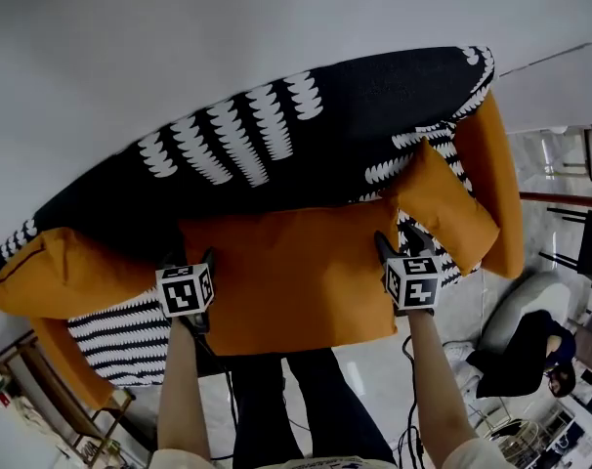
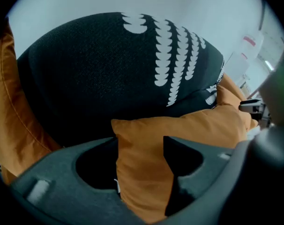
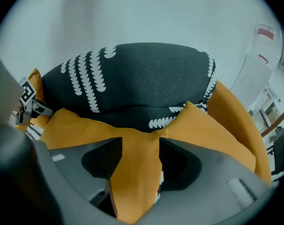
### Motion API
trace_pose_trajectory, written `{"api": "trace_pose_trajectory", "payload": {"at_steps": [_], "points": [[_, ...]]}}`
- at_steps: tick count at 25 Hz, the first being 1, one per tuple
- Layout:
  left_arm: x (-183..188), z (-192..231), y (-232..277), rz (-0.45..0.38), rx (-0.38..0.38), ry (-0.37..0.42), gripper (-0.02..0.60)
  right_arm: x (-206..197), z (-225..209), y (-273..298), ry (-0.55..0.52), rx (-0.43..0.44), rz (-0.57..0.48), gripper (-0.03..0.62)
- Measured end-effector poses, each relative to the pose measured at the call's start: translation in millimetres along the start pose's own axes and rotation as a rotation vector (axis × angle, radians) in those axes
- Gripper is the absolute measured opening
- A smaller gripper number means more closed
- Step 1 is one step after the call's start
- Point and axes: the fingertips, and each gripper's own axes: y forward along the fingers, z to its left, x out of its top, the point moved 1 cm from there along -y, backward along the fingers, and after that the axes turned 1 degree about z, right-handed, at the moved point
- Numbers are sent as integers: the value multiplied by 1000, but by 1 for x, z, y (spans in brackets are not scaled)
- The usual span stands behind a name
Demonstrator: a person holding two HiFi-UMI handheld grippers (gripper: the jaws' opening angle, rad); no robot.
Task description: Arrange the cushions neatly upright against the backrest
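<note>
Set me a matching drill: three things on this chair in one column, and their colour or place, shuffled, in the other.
Things:
1 backrest
2 large orange cushion
3 small orange cushion

Colour or place:
a its corners reach into the left claw and the right claw
b black with rows of white scallops
c tucked at the head view's right side

Pairs: 1-b, 2-a, 3-c

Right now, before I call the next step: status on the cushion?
Right hand-held gripper shut on cushion corner. Left hand-held gripper open, other corner between jaws. Cushion at backrest. Small cushion beside its right corner.
</note>
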Motion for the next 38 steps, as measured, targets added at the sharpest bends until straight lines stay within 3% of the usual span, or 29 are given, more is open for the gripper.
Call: {"api": "trace_pose_trajectory", "payload": {"at_steps": [8, 17, 22, 26, 31, 38], "points": [[-4, -10, 23, 46, -61, -1, 319, -13, -9, 25, -27, 59, 82, 285], [-9, -18, 44, 121, -170, -18, 290, -20, -5, 39, -10, 102, 115, 217], [-6, -28, 46, 151, -209, 15, 238, -19, -8, 40, -9, 126, 143, 164], [-8, -27, 39, 167, -199, 36, 151, -19, -5, 34, -7, 120, 156, 90], [-14, -16, 23, 135, -157, 69, 33, -20, 9, 21, -26, 110, 143, 53], [-25, -23, -17, 97, -136, 98, 9, -27, 17, -18, -14, 83, 123, 31]]}}
